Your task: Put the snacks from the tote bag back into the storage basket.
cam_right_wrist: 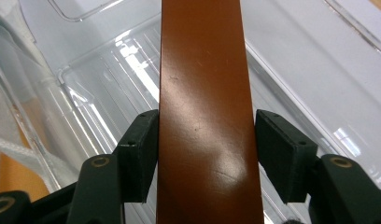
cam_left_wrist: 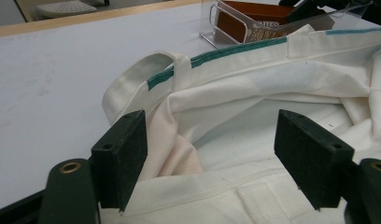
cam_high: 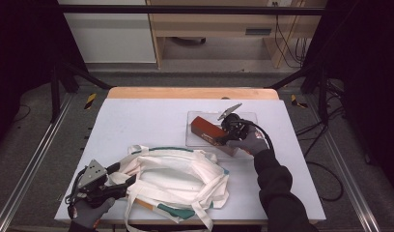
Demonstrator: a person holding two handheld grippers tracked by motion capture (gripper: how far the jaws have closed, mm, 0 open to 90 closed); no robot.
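My right gripper [cam_right_wrist: 205,154] clamped on brown rectangular box [cam_right_wrist: 205,93] in clear plastic tray [cam_right_wrist: 319,84]; left gripper [cam_left_wrist: 221,154] jaws apart at white canvas tote bag [cam_left_wrist: 254,93] rim; bagging not done

I see a long glossy brown box [cam_right_wrist: 205,116] tilted in the clear tray [cam_high: 197,140]; beside it my white, green-trimmed tote bag [cam_high: 178,179] lies rumpled, possibly open.

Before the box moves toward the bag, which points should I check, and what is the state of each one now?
1. Right gripper pads against the brown box: ok.
2. Box lifted out of the clear tray: cannot tell.
3. Left gripper gripping the white bag: not ok, jaws open.
4. Bag mouth open: ok.
5. Tabletop between tray and bag free: ok.
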